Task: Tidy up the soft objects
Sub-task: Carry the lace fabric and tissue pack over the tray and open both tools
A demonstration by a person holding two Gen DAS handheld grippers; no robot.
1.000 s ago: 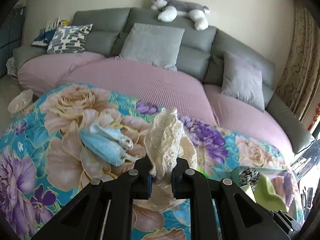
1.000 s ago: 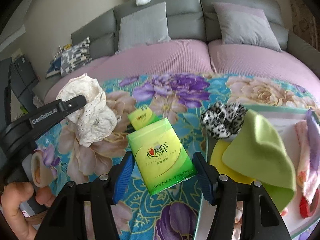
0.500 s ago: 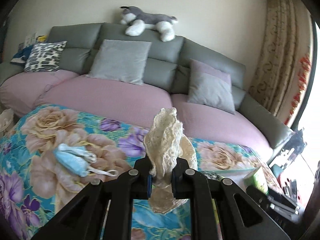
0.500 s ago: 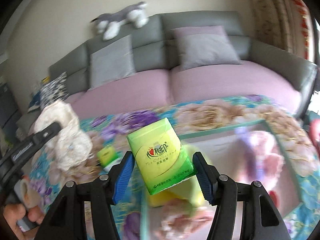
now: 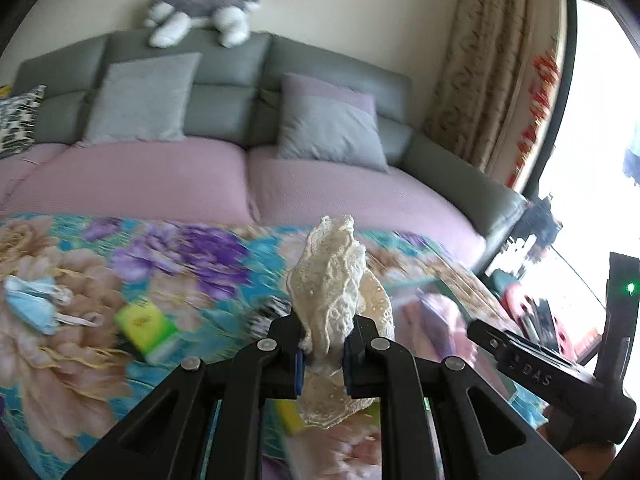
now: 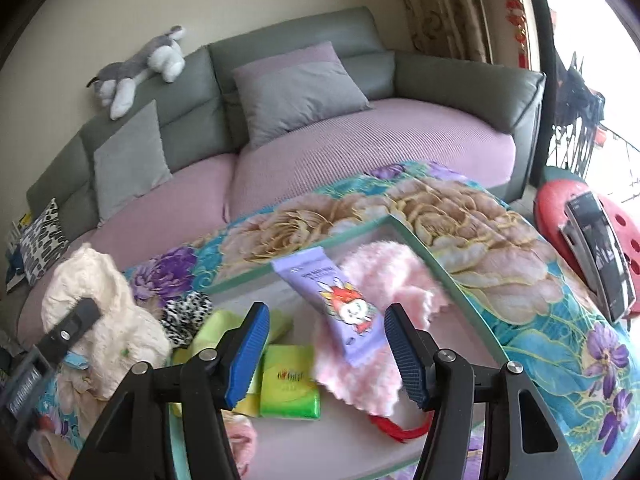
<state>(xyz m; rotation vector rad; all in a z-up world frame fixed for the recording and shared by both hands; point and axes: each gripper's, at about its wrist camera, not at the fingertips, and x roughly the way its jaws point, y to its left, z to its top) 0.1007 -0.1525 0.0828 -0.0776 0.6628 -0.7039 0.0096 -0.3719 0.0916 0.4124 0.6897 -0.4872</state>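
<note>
With my left gripper (image 5: 322, 354) jaws clamped on the lace cloth (image 5: 330, 280) and my right gripper (image 6: 326, 350) jaws apart and empty, I lower the cloth into what looks, through blur, like the tray (image 6: 352, 232) just below.

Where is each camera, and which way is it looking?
Left wrist: rides on the left gripper, looking along its fingers, shut on a cream lace cloth, toward the sofa; the right gripper's body shows at right.
Right wrist: rides on the right gripper, jaws open and empty, looking down into a clear bin holding a green tissue pack.
Both see: sofa, plush dog, lace cloth, floral cover.
</note>
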